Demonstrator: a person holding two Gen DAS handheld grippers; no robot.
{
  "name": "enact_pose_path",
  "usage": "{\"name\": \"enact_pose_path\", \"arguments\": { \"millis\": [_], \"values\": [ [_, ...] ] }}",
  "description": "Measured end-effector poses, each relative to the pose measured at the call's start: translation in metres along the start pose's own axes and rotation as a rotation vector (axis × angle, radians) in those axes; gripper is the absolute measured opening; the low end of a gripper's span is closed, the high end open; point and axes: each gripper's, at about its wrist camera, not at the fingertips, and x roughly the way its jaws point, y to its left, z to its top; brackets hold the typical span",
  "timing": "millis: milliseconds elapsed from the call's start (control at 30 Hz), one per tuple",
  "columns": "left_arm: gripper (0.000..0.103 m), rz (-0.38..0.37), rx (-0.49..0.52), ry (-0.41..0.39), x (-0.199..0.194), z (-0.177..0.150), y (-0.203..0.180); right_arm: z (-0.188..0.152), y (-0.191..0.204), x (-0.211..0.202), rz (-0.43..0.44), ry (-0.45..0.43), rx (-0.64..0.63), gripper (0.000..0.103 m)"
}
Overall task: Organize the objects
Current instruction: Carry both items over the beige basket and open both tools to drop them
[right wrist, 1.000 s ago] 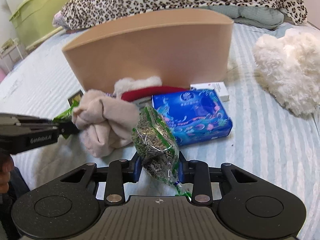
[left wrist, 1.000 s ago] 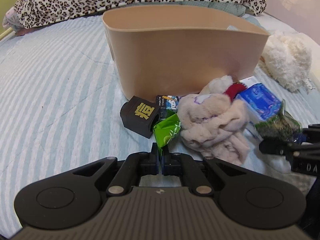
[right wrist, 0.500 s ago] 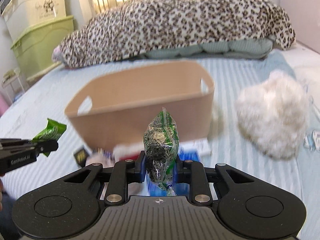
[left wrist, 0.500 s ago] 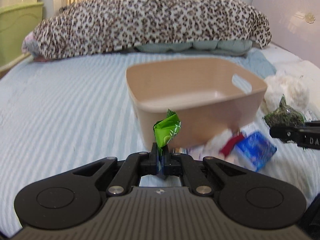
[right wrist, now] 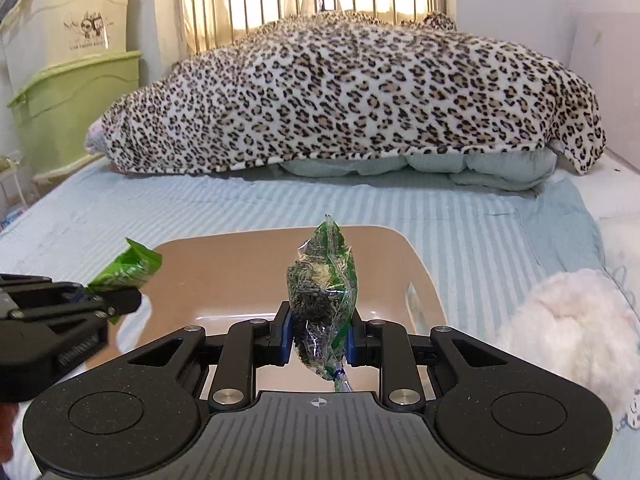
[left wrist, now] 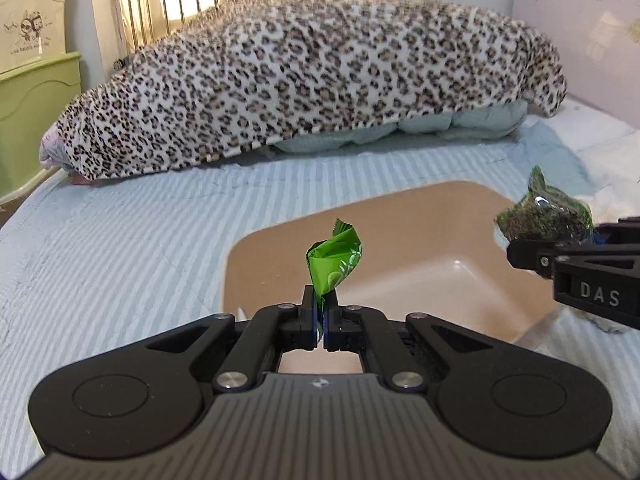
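Note:
My left gripper (left wrist: 320, 314) is shut on a small green snack packet (left wrist: 335, 263) and holds it above the tan plastic bin (left wrist: 256, 246). My right gripper (right wrist: 318, 334) is shut on a clear bag of dark dried leaves (right wrist: 322, 300), also above the bin (right wrist: 420, 268). The bin's inside looks empty. In the left wrist view the right gripper (left wrist: 524, 256) and its bag (left wrist: 542, 214) are over the bin's right side. In the right wrist view the left gripper (right wrist: 124, 300) and packet (right wrist: 126, 268) are over its left side.
The bin sits on a blue striped bed cover (left wrist: 120, 248). A leopard-print blanket (left wrist: 304, 80) lies across the far end. A white fluffy toy (right wrist: 568, 328) lies right of the bin. Green and cream storage boxes (right wrist: 68, 100) stand left of the bed.
Both grippers rose from the pile in front of the bin and moved forward over it, each carrying its item. The pile on the bed has dropped out of view.

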Motion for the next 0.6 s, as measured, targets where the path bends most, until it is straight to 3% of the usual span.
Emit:
{"name": "enact_pose_path", "arguments": {
  "millis": [233, 267, 333, 400, 467, 533, 600],
  "values": [
    [0.003, 0.033, -0.007, 0.121, 0.04, -0.017, -0.01, -0.004, 0.013, 0.046, -0.067, 0.108, -0.062, 0.023],
    [0.004, 0.03, -0.015, 0.136, 0.043, -0.018, -0.009, -0.007, 0.014, 0.047, -0.068, 0.113, -0.065, 0.037],
    [0.008, 0.02, -0.031, 0.151, 0.044, -0.019, -0.006, -0.009, 0.012, 0.044, -0.058, 0.117, -0.052, 0.04],
    [0.022, 0.01, -0.042, 0.149, 0.04, -0.02, -0.002, -0.01, 0.009, 0.037, -0.053, 0.111, -0.037, 0.051],
    [0.071, 0.008, -0.049, 0.149, 0.031, -0.016, 0.001, -0.01, 0.005, 0.024, -0.045, 0.095, -0.022, 0.068],
    [0.092, 0.009, -0.056, 0.126, 0.017, -0.013, 0.005, -0.008, 0.0, 0.009, -0.026, 0.07, 0.006, 0.077],
    [0.095, 0.01, -0.052, 0.13, 0.005, -0.012, 0.009, -0.007, -0.005, -0.008, -0.016, 0.043, 0.019, 0.09]
  ]
}}
